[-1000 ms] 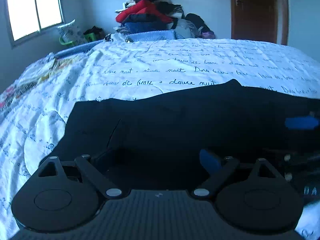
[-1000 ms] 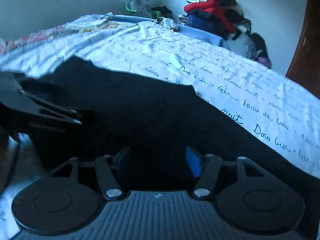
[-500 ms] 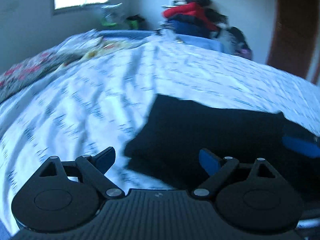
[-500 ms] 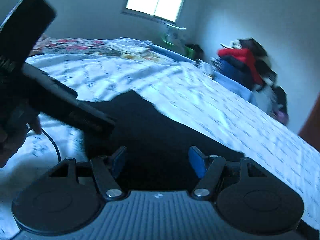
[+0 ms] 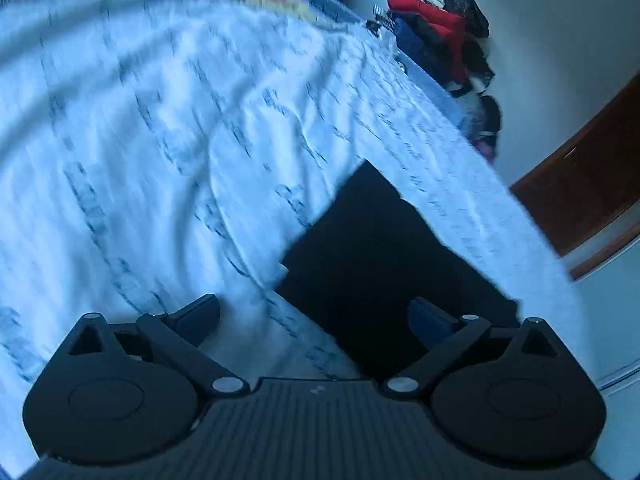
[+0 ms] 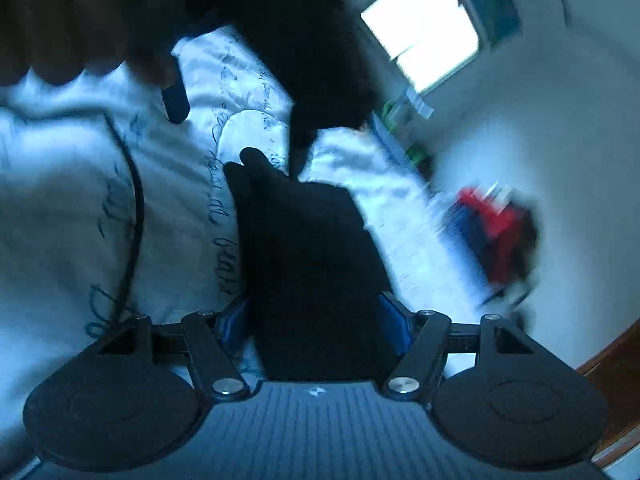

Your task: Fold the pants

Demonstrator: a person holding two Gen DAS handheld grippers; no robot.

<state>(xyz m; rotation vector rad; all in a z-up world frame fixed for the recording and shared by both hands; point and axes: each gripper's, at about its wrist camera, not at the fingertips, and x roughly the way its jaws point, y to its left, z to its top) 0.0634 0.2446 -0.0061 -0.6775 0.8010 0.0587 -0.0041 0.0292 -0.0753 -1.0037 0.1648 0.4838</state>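
Observation:
Black pants (image 5: 380, 256) lie as a folded dark patch on the white bed sheet (image 5: 160, 140) with script print. My left gripper (image 5: 314, 316) hovers over the pants' left edge, its jaws opening wide; only the edge of the fabric lies below them and no pad presses on it. In the right wrist view the pants (image 6: 304, 248) run forward as a narrow dark band that fills the gap from pad to pad of my right gripper (image 6: 314, 320), which is shut on them. The left gripper (image 6: 236, 132) shows at the top, blurred.
A pile of clothes (image 5: 440, 28) sits past the bed's far side by the wall. A brown door (image 5: 580, 200) stands on the right and a bright window (image 6: 420, 28) farther back. A hand (image 6: 60, 32) and a thin black cable (image 6: 134, 208) hang over the sheet.
Both views have rolled and swung sideways. The left gripper has slid off the middle of the pants to their left edge and opened wider. The pants now look narrow between the right fingers.

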